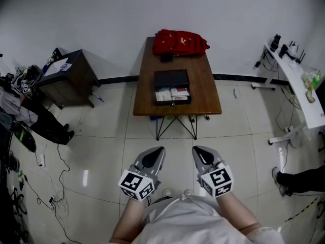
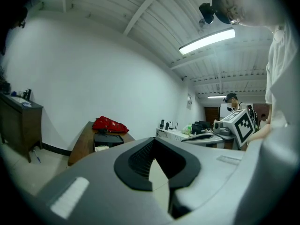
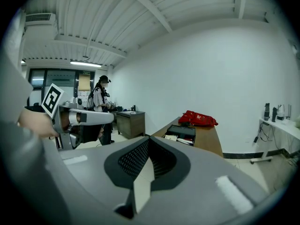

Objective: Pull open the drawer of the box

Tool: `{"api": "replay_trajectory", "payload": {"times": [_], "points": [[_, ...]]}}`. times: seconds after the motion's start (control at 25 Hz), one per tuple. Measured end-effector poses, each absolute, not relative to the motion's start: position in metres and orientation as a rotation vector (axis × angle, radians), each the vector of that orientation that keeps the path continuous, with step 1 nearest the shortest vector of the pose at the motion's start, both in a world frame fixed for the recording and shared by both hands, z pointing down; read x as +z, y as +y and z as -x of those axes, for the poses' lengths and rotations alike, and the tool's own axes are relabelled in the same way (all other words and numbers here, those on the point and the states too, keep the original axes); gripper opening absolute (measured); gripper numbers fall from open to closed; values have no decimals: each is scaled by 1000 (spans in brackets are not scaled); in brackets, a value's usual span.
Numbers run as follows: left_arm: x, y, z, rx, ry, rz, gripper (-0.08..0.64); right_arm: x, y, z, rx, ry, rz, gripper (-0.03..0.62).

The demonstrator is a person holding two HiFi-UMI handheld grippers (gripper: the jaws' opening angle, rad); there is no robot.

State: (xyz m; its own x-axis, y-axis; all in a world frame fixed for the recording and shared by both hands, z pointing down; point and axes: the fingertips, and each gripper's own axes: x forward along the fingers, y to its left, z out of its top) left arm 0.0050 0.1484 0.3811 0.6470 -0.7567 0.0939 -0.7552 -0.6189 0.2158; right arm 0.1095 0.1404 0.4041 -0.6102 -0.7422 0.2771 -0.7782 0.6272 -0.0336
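Both jaw pairs are closed on nothing. On my left gripper (image 2: pixel 154 143) the grey tips meet, with bare floor showing through the slit between the black pads. My right gripper (image 3: pixel 149 142) looks the same, with the tips together and empty. Both sit low in the centre of the head view, close to my body, side by side and aimed forward.

The box (image 1: pixel 171 79) is well apart from them, in the upper centre of the head view. It is black and flat and sits mid-table (image 1: pixel 205 88) on brown wood. At its near edge, the drawer (image 1: pixel 172 95) shows pale papers inside, so I judge it is already partly out, though it is too small to be sure. A red bag (image 1: pixel 179 42) lies at the table's far end.

I expect the box to be stiff but light, and likely to slide on the smooth wood when the drawer is tugged. I would open one gripper and pinch the drawer's front lip at its middle. The other gripper would press down on the lid to hold the box in place. I would pull straight toward me so the drawer does not jam.
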Motion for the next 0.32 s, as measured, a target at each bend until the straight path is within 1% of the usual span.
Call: {"api": "replay_trajectory", "payload": {"times": [0.32], "points": [[378,150,-6,-14,-1233,-2644,6,400,141,-107,205,-2637,-1244,5]]}}
